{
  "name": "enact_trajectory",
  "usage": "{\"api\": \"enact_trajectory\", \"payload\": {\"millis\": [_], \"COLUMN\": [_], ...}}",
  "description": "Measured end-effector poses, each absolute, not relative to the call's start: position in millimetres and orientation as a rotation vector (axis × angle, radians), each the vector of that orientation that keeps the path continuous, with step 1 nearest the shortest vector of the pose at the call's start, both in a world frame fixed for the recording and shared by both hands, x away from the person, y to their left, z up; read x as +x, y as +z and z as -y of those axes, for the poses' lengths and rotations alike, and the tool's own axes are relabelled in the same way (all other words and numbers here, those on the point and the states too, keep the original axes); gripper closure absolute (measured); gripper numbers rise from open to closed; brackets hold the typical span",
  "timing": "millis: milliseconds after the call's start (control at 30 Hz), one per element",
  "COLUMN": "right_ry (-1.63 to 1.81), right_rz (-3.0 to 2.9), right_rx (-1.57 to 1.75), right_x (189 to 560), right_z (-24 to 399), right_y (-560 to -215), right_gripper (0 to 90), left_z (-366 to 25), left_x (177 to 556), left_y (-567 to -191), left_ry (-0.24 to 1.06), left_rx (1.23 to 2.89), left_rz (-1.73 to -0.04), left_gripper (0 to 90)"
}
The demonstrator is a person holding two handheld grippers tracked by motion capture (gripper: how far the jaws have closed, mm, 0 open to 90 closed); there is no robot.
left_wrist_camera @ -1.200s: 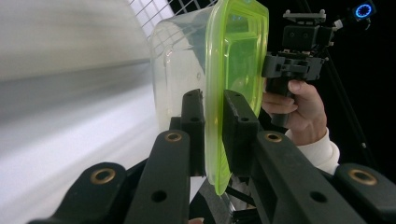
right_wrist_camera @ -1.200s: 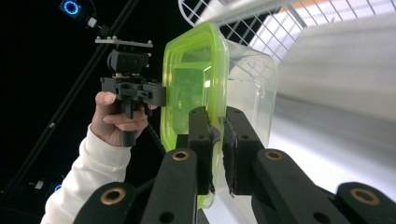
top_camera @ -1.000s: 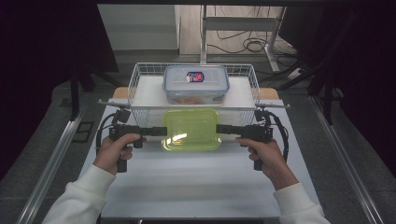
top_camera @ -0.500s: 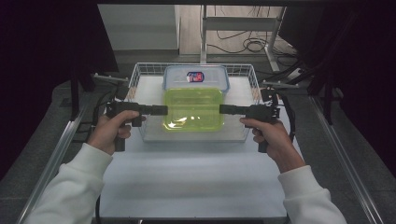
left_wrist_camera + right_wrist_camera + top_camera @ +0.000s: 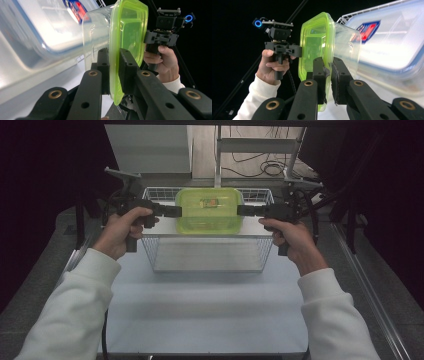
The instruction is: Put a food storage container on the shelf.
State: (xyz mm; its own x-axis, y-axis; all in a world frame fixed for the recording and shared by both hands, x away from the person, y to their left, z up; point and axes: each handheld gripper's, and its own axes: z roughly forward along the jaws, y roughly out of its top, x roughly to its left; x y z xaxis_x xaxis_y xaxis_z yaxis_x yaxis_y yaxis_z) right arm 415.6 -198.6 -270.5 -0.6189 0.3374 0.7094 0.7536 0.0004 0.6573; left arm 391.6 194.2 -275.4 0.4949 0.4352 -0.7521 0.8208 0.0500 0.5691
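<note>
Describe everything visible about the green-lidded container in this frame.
The green-lidded container is a clear plastic box with rounded corners and a translucent yellow-green lid, closed. It is held level above the wire basket, directly over a larger blue-rimmed container. The left claw and right claw each clamp the lid's rim at opposite ends. Whether its base touches the container below cannot be told.

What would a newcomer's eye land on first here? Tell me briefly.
The bright green-lidded container, held in the air above the wire basket, pinched at its ends by the left gripper and right gripper. Just beneath it sits a clear blue-rimmed container with a red and blue label.
</note>
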Motion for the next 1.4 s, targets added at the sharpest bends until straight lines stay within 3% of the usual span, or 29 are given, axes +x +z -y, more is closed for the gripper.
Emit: {"api": "enact_trajectory", "payload": {"millis": [667,1400], "right_ry": [-1.637,-1.647], "right_rz": [1.871,1.825], "right_rx": [-1.201,-1.321], "right_x": [480,495], "right_z": [192,190], "right_y": [-267,-280], "right_gripper": [82.0,73.2], "left_z": [-198,-189], "left_x": [448,466], "left_y": [-268,-279], "left_ry": [-0.414,-0.374], "left_rx": [1.567,1.489], "left_rz": [-1.162,-1.231], "left_gripper": [80.6,73.6]}}
